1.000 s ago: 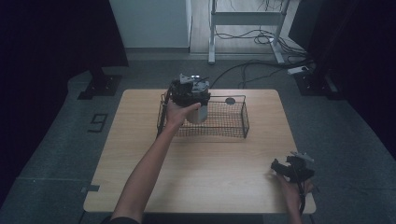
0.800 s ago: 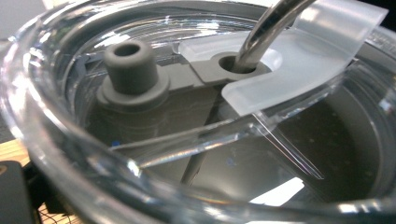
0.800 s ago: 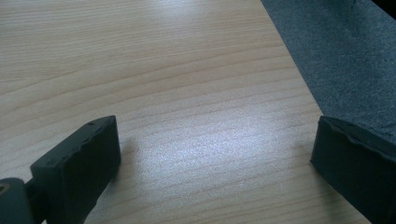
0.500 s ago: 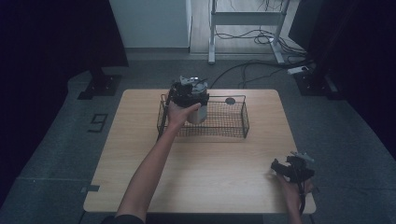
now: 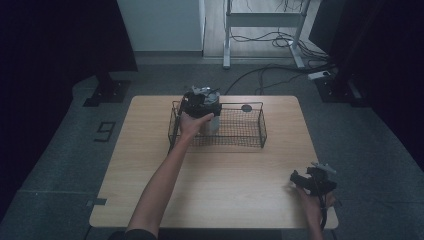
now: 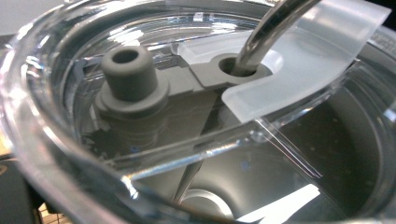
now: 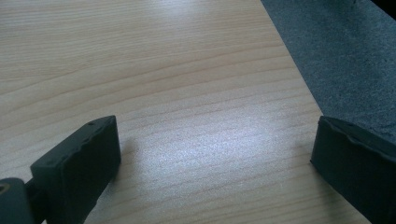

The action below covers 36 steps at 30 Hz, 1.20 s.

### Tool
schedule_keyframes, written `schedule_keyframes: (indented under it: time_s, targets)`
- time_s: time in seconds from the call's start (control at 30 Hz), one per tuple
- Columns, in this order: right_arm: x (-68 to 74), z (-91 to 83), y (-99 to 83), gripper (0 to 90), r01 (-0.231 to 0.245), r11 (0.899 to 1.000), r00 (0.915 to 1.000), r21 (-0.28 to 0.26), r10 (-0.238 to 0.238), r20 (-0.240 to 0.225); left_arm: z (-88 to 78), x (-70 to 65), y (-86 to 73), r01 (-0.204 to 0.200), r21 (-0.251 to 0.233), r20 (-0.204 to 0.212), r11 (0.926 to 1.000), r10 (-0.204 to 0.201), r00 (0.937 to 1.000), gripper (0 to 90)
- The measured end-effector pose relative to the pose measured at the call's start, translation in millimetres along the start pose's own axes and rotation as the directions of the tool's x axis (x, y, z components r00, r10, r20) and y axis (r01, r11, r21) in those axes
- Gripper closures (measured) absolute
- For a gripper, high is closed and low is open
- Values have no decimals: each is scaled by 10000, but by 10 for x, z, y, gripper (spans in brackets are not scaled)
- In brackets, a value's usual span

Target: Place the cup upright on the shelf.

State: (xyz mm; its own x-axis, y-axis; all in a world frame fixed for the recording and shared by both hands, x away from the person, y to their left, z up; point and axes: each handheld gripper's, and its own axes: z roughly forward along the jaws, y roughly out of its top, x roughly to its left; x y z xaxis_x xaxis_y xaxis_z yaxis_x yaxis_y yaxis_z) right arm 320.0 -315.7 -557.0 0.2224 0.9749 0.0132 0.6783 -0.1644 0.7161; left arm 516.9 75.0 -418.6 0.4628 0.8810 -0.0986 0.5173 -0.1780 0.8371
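High view: dim overall, cool bluish cast. Left & right edges fall off to near black; only the worktop & grey floor in the middle get usable light. Light seems overhead, diffuse; shadows soft, weak. Low res, fine grain; wire basket mesh barely resolved.

Left tool view: very close on a clear lid, bright. Strong glare streaks on the plastic rim, white hotspot lower right. Near rim out of focus, smeared; centre grey plug fairly sharp.

Right tool view: well lit, broad soft sheen on the wood grain at centre. Black jaws at the bottom corners slightly soft, soft shadow beside the left one.
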Motion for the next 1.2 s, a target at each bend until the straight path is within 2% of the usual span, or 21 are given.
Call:
schedule_keyframes:
  time_s: [0.9,1.2]
  targets:
    - [1,0,0,12,-1,10000,10000,-1,1,-1,236,21,-258,110,376,-226,9992,-102,9997,36]
    - [0,0,0,12,8,10000,10000,-5,-8,1,264,-13,-343,-143,421,-257,9990,154,9996,36]
